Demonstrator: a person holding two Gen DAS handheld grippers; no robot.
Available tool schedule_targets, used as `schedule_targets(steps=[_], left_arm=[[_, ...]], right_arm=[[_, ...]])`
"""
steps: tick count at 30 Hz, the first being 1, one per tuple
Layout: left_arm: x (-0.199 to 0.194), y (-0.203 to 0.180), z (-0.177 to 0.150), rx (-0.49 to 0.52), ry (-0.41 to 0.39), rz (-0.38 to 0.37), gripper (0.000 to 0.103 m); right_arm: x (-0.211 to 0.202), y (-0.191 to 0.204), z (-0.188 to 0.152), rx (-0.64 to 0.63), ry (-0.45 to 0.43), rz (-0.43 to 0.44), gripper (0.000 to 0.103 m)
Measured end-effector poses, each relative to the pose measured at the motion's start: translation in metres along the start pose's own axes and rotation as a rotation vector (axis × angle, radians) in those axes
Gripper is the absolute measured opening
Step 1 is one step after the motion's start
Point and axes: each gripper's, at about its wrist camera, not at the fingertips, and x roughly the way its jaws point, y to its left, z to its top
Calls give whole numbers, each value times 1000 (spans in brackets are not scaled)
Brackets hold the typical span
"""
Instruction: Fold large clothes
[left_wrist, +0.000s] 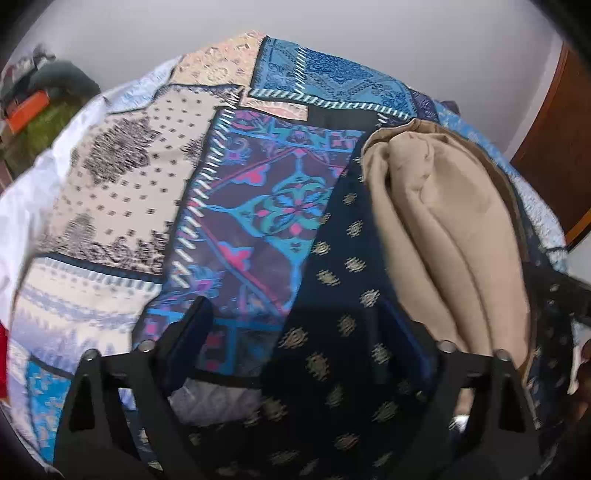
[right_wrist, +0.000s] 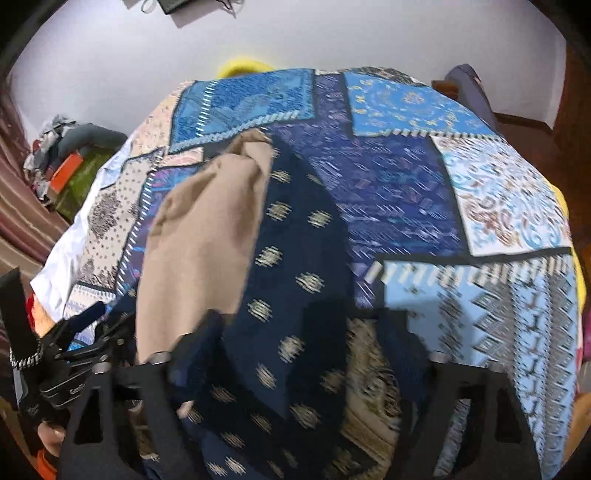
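A: Why is the dark navy garment with small gold woven motifs draped the way it is across the bed's blue, purple and cream patchwork quilt?

B: My guess is it is being laid out for a fold. It runs lengthwise away from both cameras, with its plain beige lining turned up along one side, so a long edge seems to be doubled over.

A: Where is it relative to the left hand-held gripper?

B: The navy cloth passes up between its two black fingers and over the right one. The fingers stand apart; whether the pads pinch the cloth I cannot tell, since blur and folds hide the contact.

A: And the right hand-held gripper?

B: Same story. The garment's near end fills the gap between its fingers, gold-patterned hem at the bottom. Jaws partly spread, grip unclear. In that view the left tool sits just beside it at the lower left.
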Motion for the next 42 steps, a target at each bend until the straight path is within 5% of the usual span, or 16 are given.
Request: schedule_targets(steps=[5,7,17,22,27,35,39,40,42], left_arm=[[-6,-11,-3,11,20,-106,18],[-16,-22,-8,72,11,-80,6],[-132,-26,-48,227,-90,-112,4],[-174,-16,-100,247,-61,-137,4],[-175,-7,-166,245,36,-141,4],[-131,2,-229,217,173,-73,5],[-123,6,-237,183,160,-70,5],[-122,8,-237,168,162,-72,5],[-120,9,-239,162,163,-66,6]], right_arm=[[-3,15,-3,-60,-16,34,18],[-9,20,-7,-93,-22,38,12],[-105,53,-59,-242,-103,93,9],[-152,73,-115,-296,-85,151,9],[-165,81,-181,-321,-31,144,9],[-139,70,-249,-396,77,-119,10],[-139,62,-257,-422,102,-156,11],[-141,62,-258,-426,101,-168,14],[-144,60,-259,-441,87,-230,37]])
